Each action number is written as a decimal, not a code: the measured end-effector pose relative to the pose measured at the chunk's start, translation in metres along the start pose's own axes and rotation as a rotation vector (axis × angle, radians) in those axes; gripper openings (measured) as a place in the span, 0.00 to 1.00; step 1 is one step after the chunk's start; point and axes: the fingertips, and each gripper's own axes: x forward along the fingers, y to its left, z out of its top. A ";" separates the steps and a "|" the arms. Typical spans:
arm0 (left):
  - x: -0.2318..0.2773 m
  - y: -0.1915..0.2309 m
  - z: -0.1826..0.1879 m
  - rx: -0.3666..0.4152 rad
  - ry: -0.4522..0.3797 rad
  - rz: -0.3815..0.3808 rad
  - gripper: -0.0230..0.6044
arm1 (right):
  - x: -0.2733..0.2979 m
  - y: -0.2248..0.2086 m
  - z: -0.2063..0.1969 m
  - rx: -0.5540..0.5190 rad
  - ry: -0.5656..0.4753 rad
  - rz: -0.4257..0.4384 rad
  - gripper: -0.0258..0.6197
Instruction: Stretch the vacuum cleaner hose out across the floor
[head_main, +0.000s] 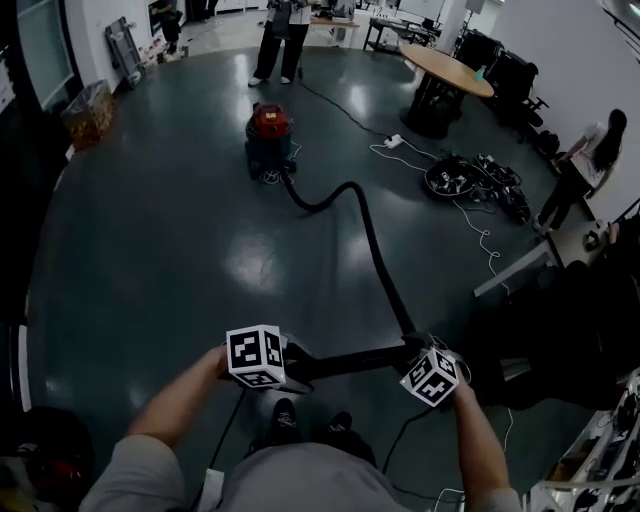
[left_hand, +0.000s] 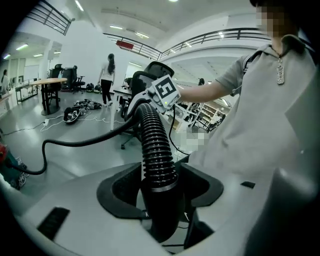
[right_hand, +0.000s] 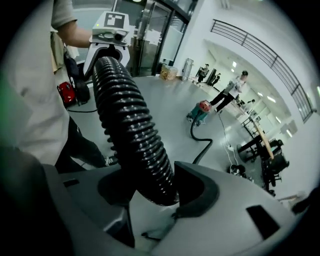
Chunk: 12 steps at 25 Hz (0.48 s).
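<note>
A red vacuum cleaner (head_main: 270, 125) stands far out on the dark floor. Its black ribbed hose (head_main: 372, 240) curves off it and runs back toward me. The near end lies level between my two grippers. My left gripper (head_main: 275, 365) is shut on the hose's smooth end cuff (left_hand: 161, 205), where the ribbing (left_hand: 156, 145) begins. My right gripper (head_main: 425, 365) is shut on the ribbed hose (right_hand: 135, 135) about an arm's length further along. In the right gripper view the vacuum cleaner (right_hand: 200, 111) shows small in the distance, with the left gripper (right_hand: 112, 30) up at the hose's end.
One person stands beyond the vacuum cleaner (head_main: 280, 40) and another at the right (head_main: 590, 160). A round table (head_main: 445, 70), a heap of cables (head_main: 470, 180), a white power strip (head_main: 393, 141) and a desk edge (head_main: 530, 265) lie to the right. My shoes (head_main: 310, 420) are below the hose.
</note>
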 end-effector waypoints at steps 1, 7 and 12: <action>0.005 -0.008 -0.001 0.002 0.004 -0.008 0.43 | -0.002 0.014 -0.008 0.037 -0.005 0.009 0.37; 0.050 -0.052 -0.013 -0.020 0.039 -0.014 0.42 | -0.011 0.096 -0.059 0.174 -0.052 0.079 0.36; 0.102 -0.105 -0.015 -0.060 0.077 0.019 0.42 | -0.028 0.160 -0.110 0.225 -0.108 0.145 0.35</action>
